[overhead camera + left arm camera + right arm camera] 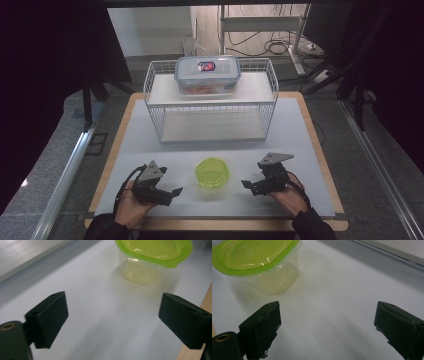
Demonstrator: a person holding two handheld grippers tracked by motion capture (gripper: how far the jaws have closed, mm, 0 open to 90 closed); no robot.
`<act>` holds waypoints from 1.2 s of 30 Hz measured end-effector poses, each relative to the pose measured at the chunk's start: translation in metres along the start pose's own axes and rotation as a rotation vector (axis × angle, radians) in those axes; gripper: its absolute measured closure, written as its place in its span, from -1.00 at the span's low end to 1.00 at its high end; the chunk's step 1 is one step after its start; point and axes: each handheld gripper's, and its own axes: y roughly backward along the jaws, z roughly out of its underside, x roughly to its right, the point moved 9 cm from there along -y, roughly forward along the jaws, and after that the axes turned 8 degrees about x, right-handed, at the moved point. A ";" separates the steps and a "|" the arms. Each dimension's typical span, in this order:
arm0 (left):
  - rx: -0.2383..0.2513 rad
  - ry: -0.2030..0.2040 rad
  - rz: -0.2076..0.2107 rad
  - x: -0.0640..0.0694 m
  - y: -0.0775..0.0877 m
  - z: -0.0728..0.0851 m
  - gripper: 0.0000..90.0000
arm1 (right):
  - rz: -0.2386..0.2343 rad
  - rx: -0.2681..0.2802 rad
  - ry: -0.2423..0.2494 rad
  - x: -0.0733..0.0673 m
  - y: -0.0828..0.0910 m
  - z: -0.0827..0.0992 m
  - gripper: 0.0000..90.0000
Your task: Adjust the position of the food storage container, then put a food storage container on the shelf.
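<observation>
Container: a small clear tub with a green lid (212, 172) is being left standing on the white worktop (150, 135), between the two grippers and apart from both.
Left gripper (172, 192): its jaws are being held wide apart, nothing between them; the tub (150, 261) is being seen ahead, beyond the jaw tips.
Right gripper (247, 184): its jaws are being held released too, gripping nothing; the tub (259, 262) is being seen ahead, off to one side.
High view: a wire rack (210, 107) is being shown behind, carrying a larger lidded box (207, 75).
Gripper views: the tub's clear wall and pale base are being shown close.
</observation>
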 end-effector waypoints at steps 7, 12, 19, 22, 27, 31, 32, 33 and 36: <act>0.035 -0.007 -0.011 -0.001 0.008 0.002 -0.92 | 0.000 -0.014 -0.011 -0.001 -0.002 0.002 -0.85; 0.039 -0.007 -0.013 -0.003 0.007 0.003 -0.93 | -0.011 -0.004 -0.021 -0.004 -0.001 -0.003 -0.95; 0.032 -0.018 -0.018 -0.003 0.006 0.004 -0.92 | -0.048 -0.046 -0.074 -0.010 -0.001 -0.010 -0.82; 0.031 -0.014 -0.019 -0.002 0.007 0.004 -0.92 | -0.068 -0.042 -0.106 -0.011 0.000 -0.015 -0.70; 0.021 -0.013 -0.019 -0.002 0.009 0.007 -0.90 | -0.113 -0.036 -0.165 -0.012 -0.001 -0.026 -0.53; 0.019 -0.003 -0.024 -0.003 0.012 0.009 -0.89 | -0.137 -0.013 -0.200 -0.011 -0.005 -0.038 -0.41; 0.019 -0.005 -0.024 -0.003 0.012 0.009 -0.89 | -0.141 -0.009 -0.203 -0.010 -0.007 -0.040 -0.38; 0.019 -0.005 -0.024 -0.004 0.012 0.009 -0.89 | -0.147 -0.009 -0.206 -0.011 -0.009 -0.043 -0.37; 0.012 -0.007 -0.019 -0.003 0.011 0.010 -0.89 | -0.174 -0.017 -0.238 -0.013 -0.017 -0.049 -0.29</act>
